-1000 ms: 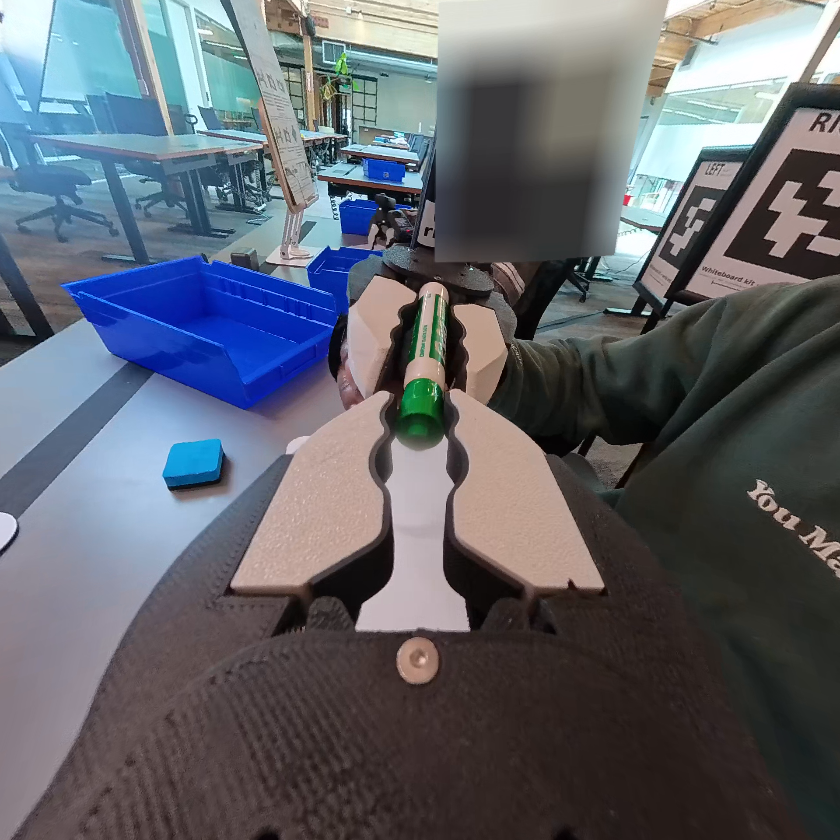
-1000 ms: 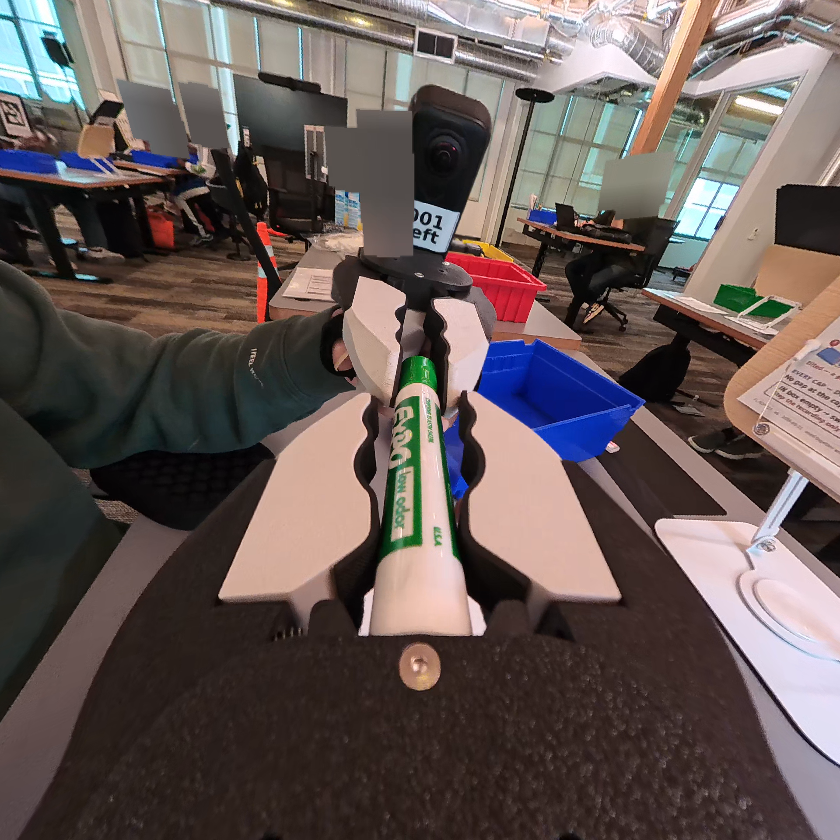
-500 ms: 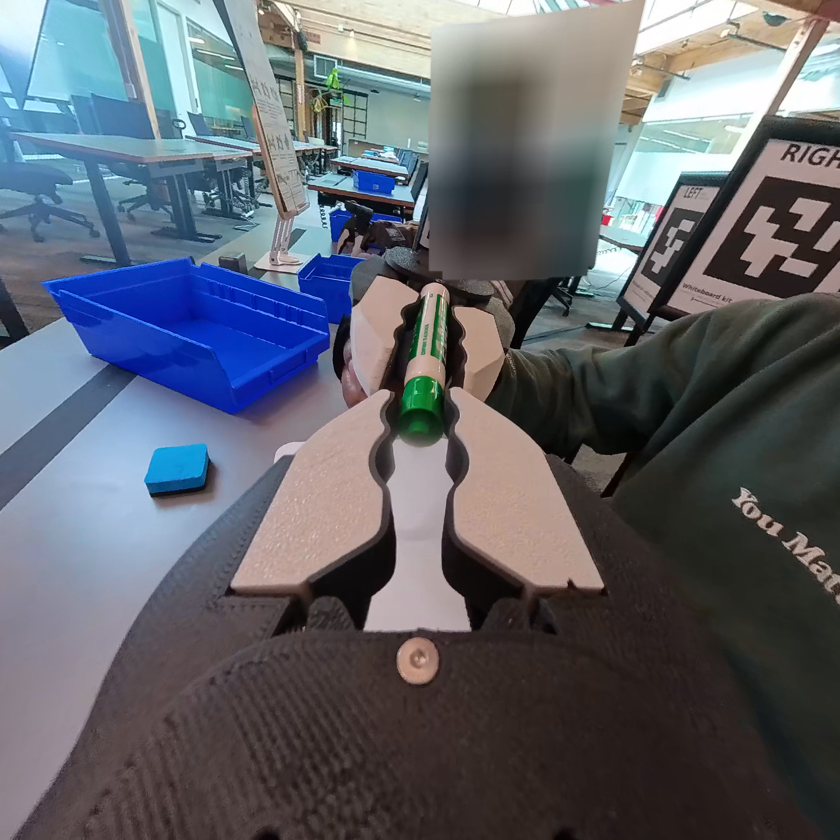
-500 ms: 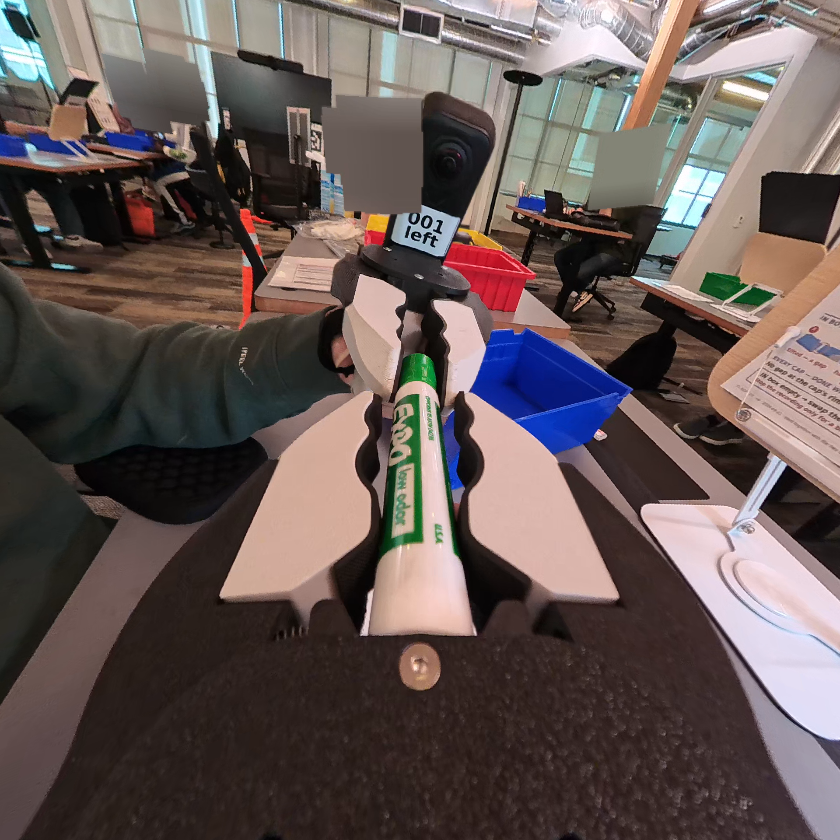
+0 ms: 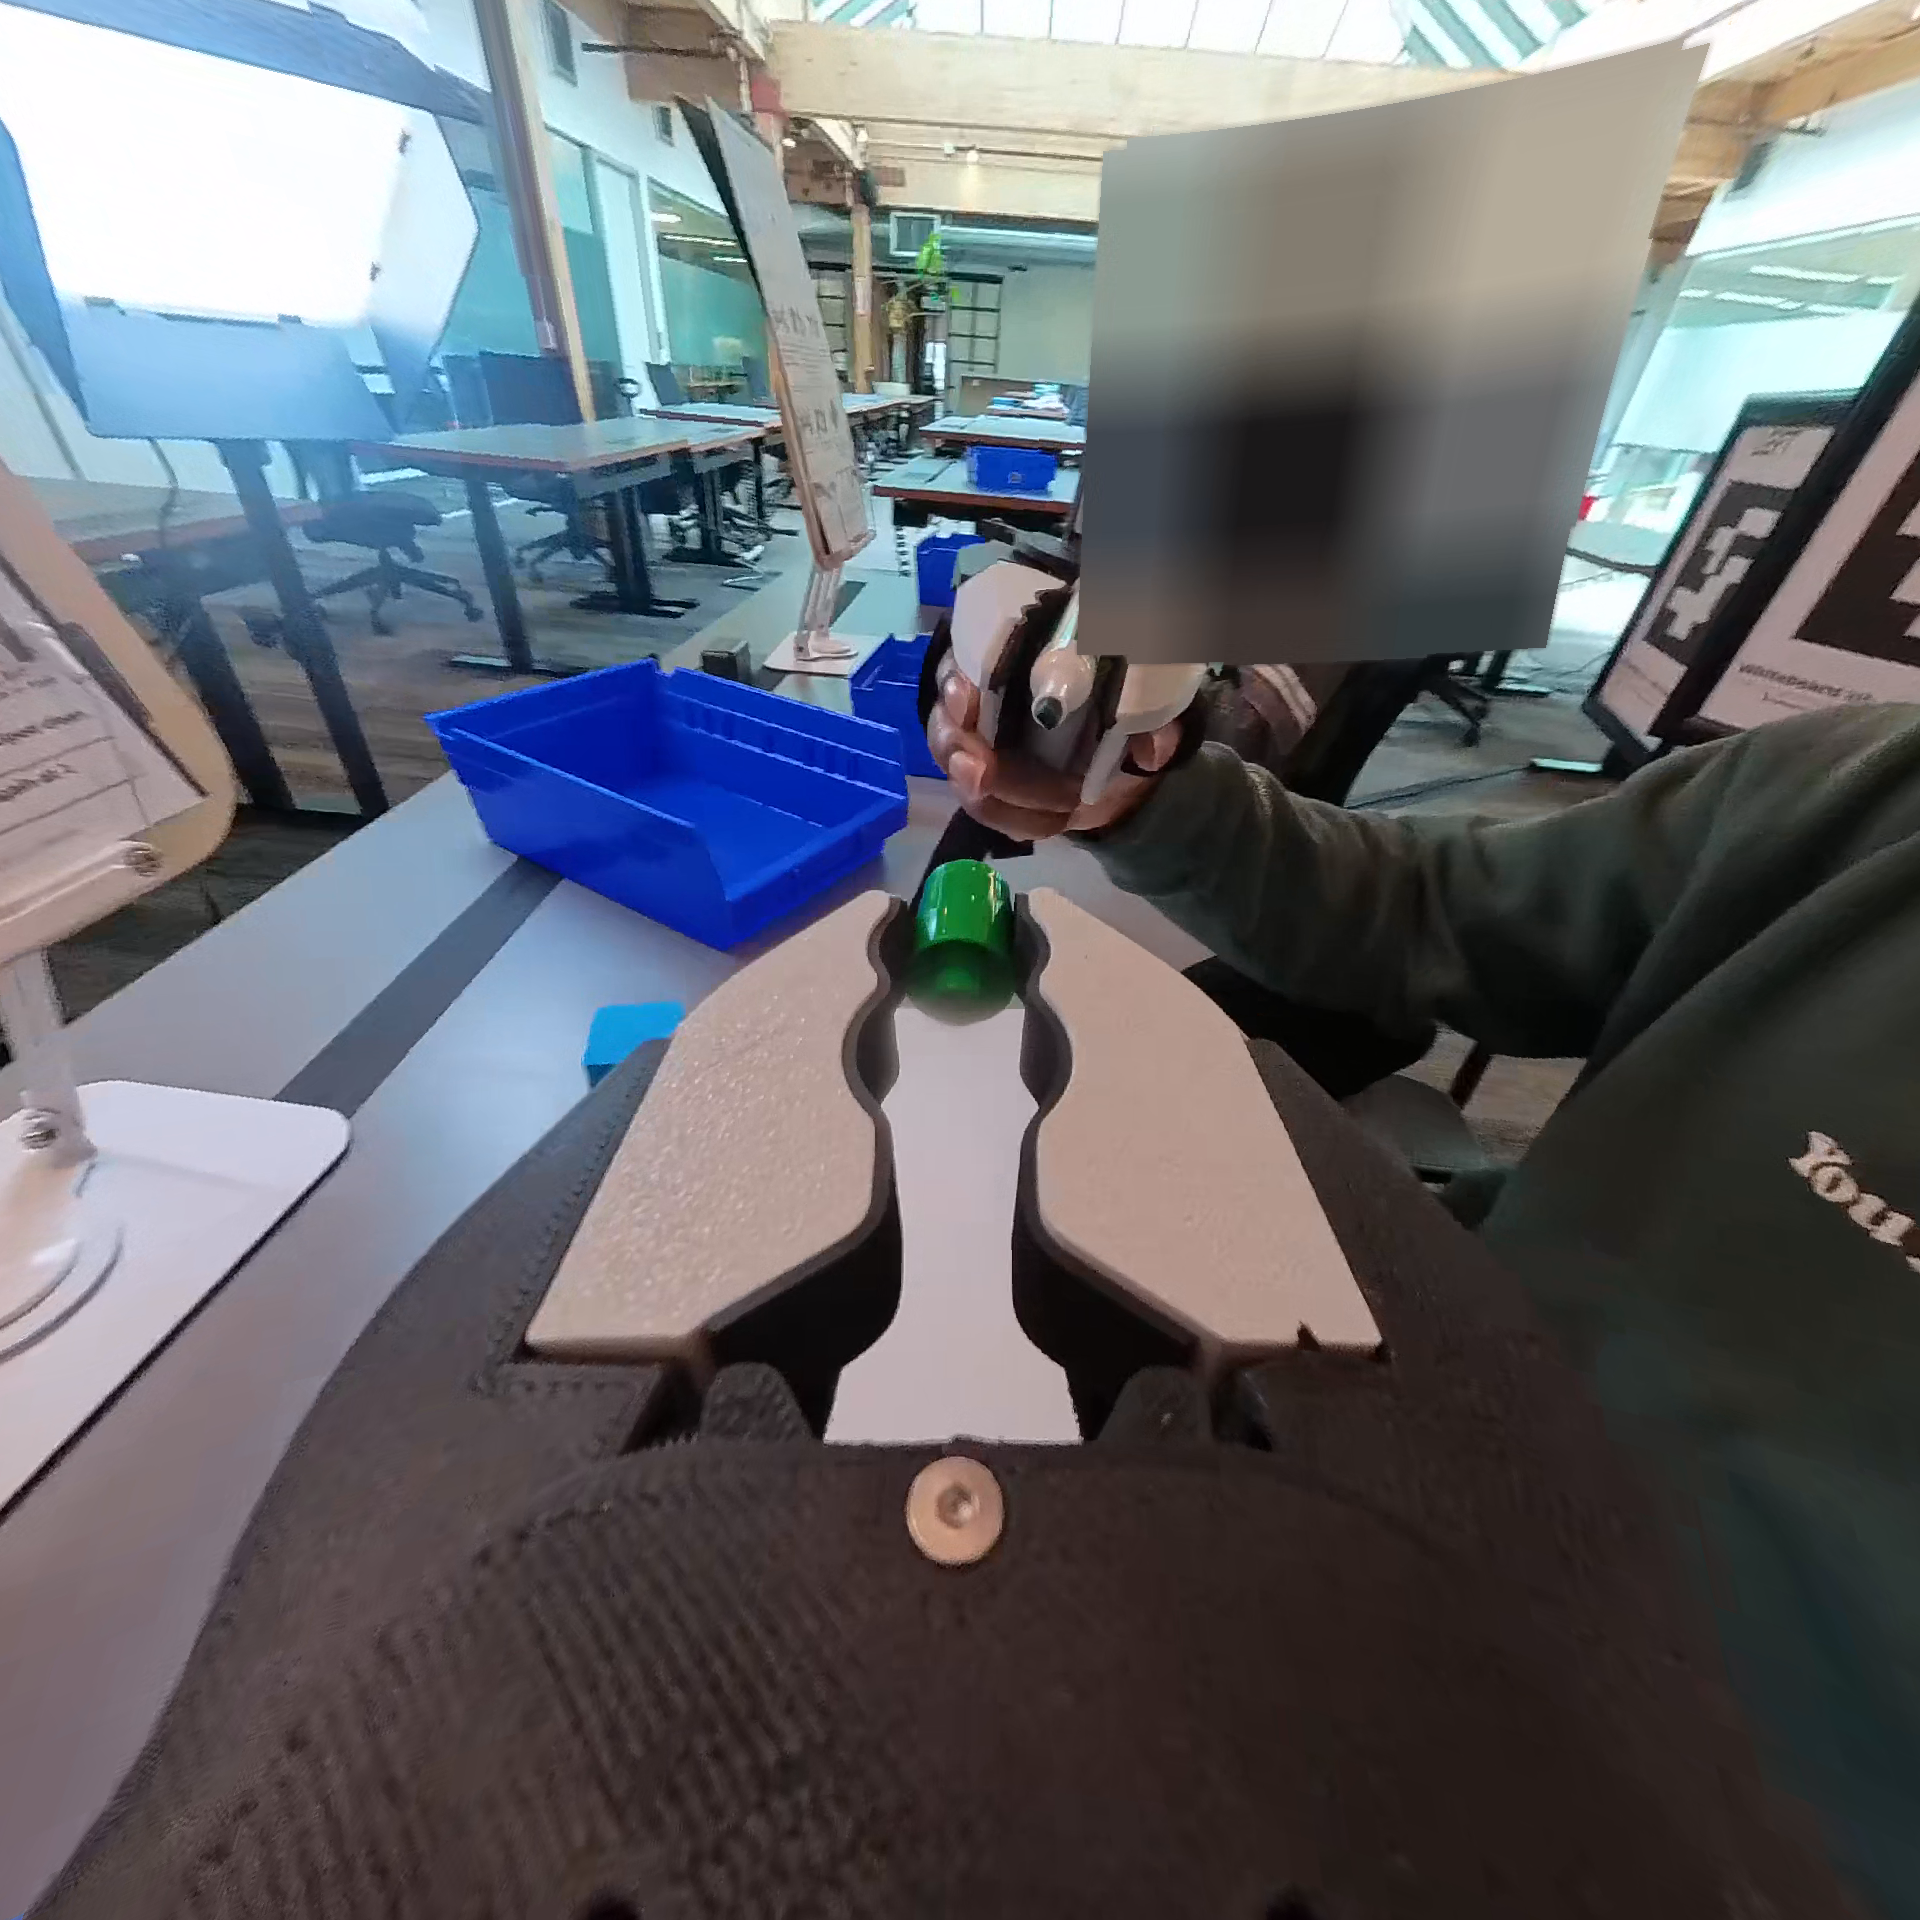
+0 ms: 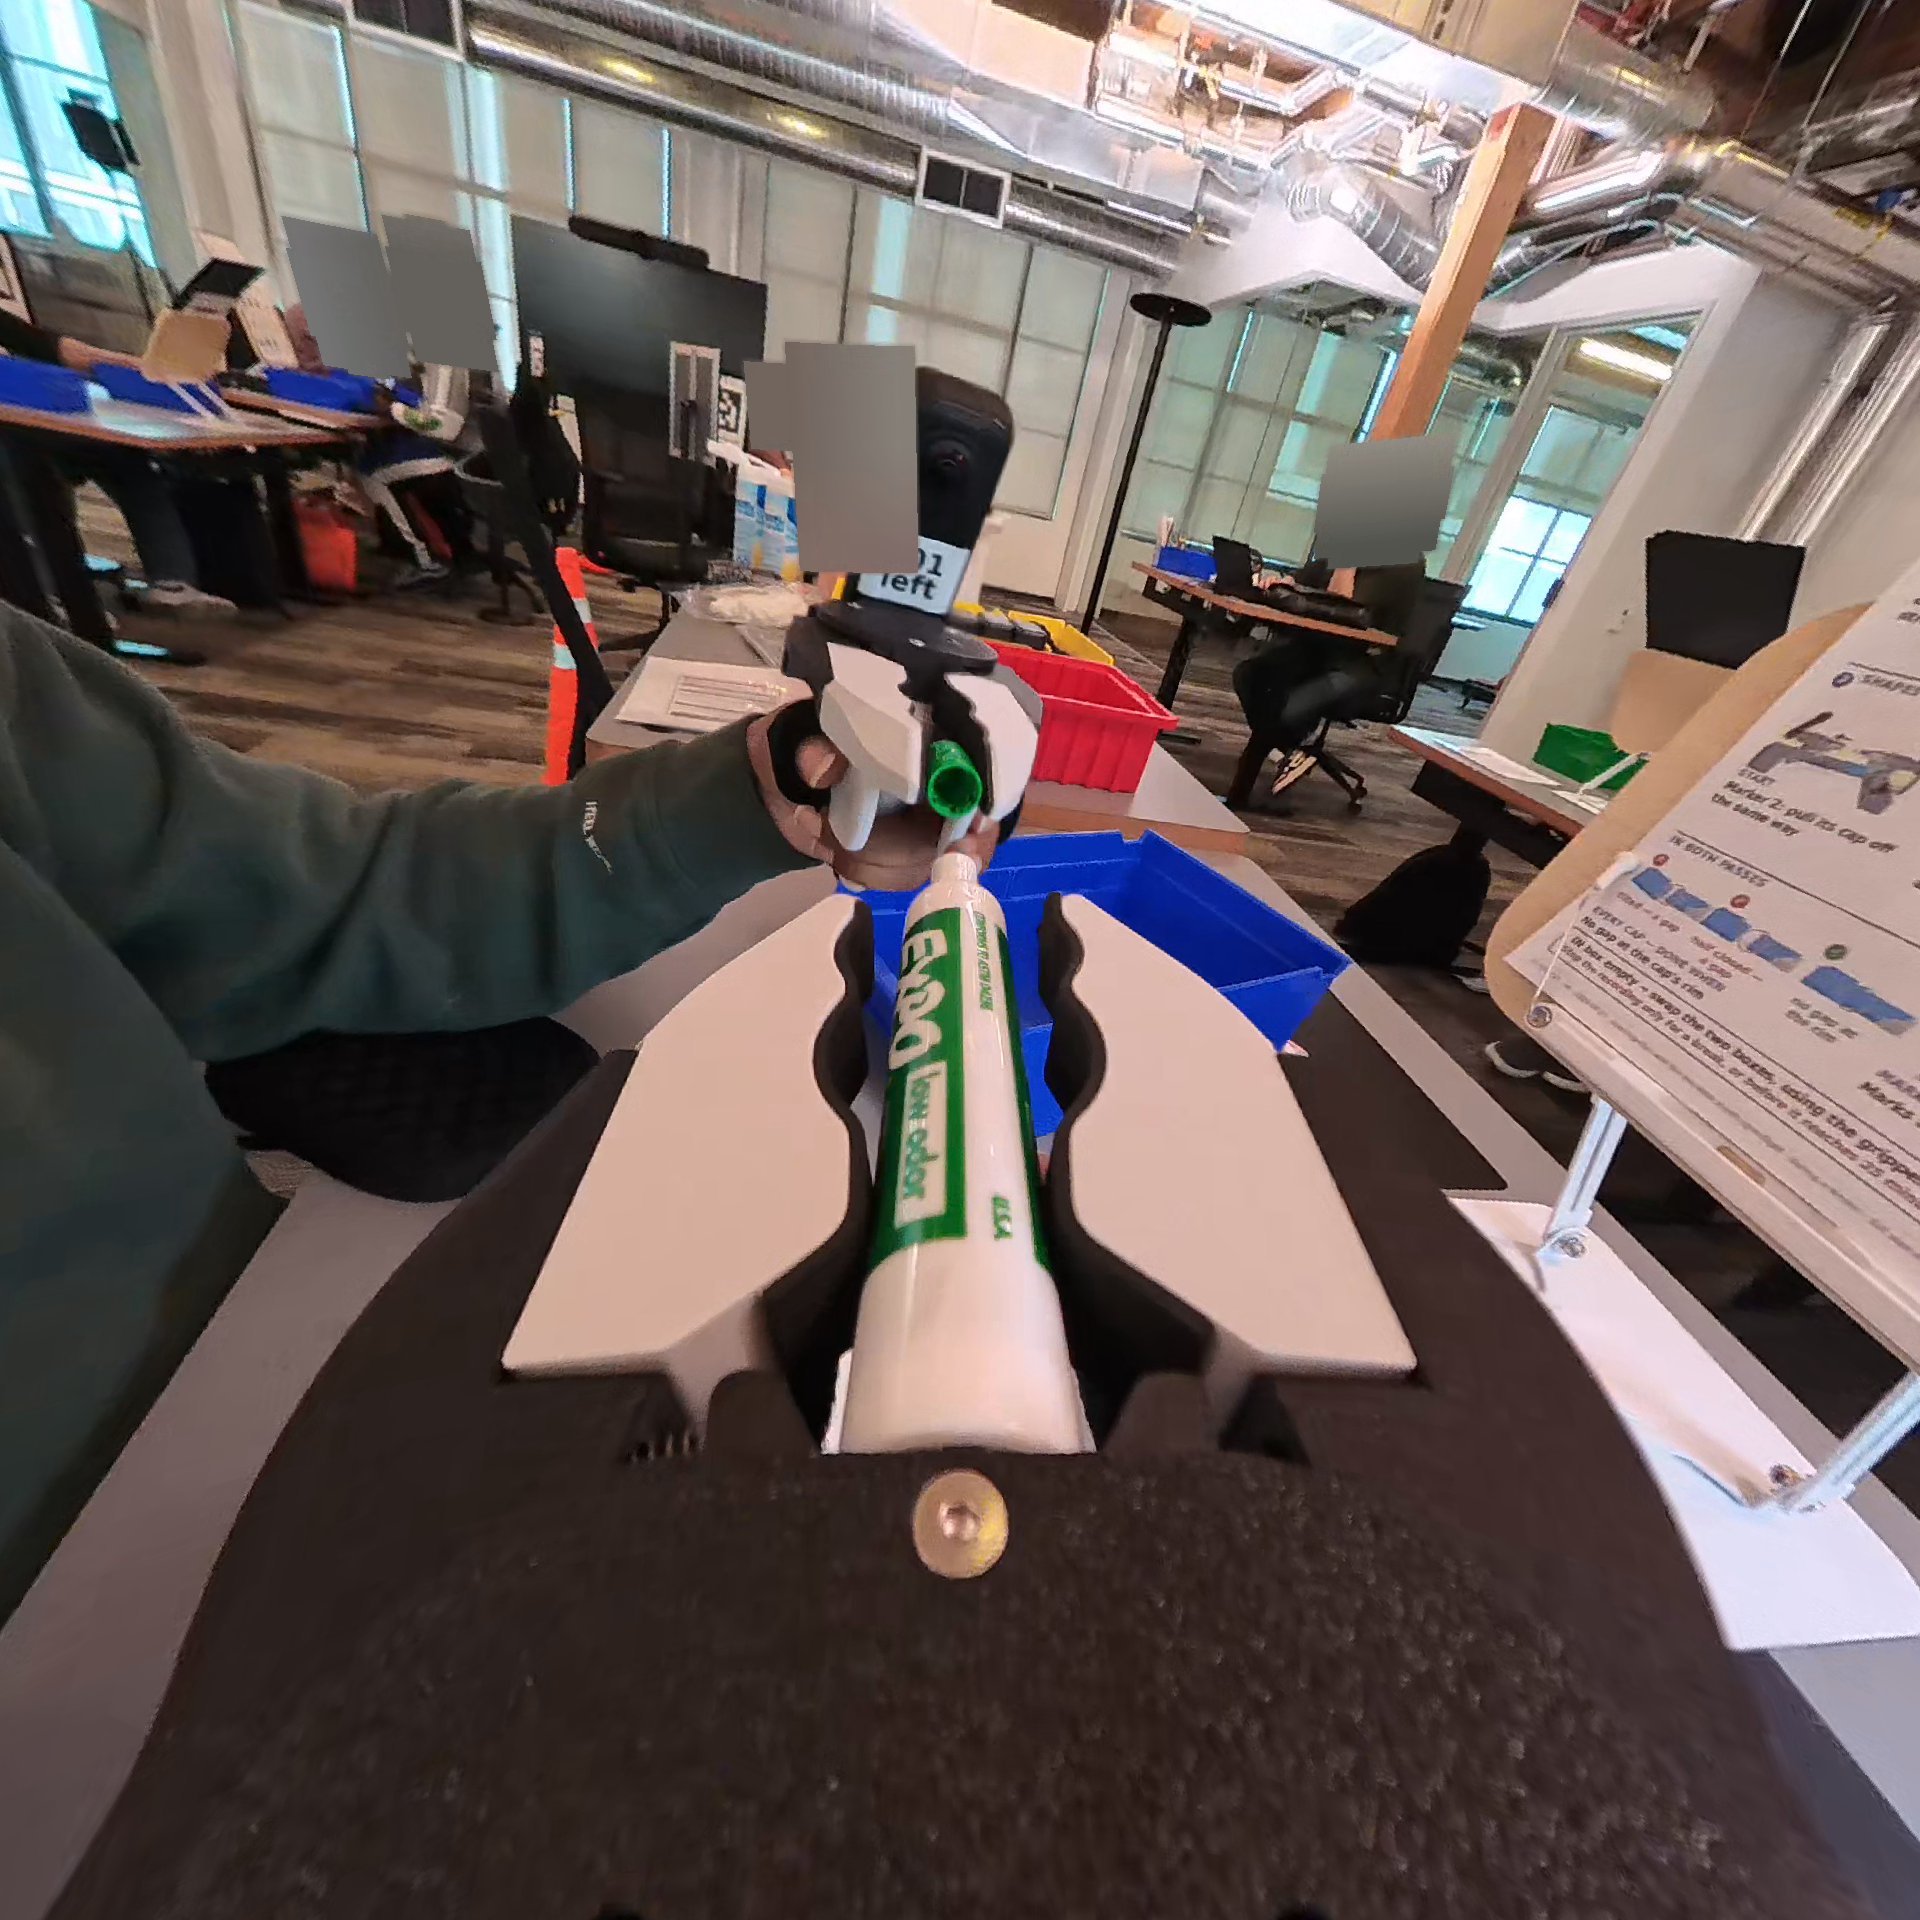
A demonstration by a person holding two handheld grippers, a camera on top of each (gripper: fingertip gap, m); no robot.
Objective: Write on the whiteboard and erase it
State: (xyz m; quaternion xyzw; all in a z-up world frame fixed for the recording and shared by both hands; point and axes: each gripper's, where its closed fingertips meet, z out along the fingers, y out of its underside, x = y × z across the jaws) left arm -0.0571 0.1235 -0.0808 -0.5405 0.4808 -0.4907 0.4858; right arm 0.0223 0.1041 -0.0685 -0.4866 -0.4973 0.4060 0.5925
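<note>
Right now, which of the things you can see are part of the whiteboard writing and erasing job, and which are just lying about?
In use:
- marker, uncapped, gripped by the right gripper
- green cap, gripped by the left gripper
- blue eraser on the grey table

Lying about:
- blue bin
- instruction sheet on its stand
- red bin

Open office: desks [image 5: 540, 457], swivel chairs [image 5: 379, 530], tall windows [image 6: 1226, 416] (exposed ducts [image 6: 1351, 197] overhead).

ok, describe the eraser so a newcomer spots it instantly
Start at the big blue bin on the grey table. Just in front of it lies the eraser, a small flat blue block, partly hidden behind the left gripper. It is the only loose blue piece; the others are open bins.
</note>
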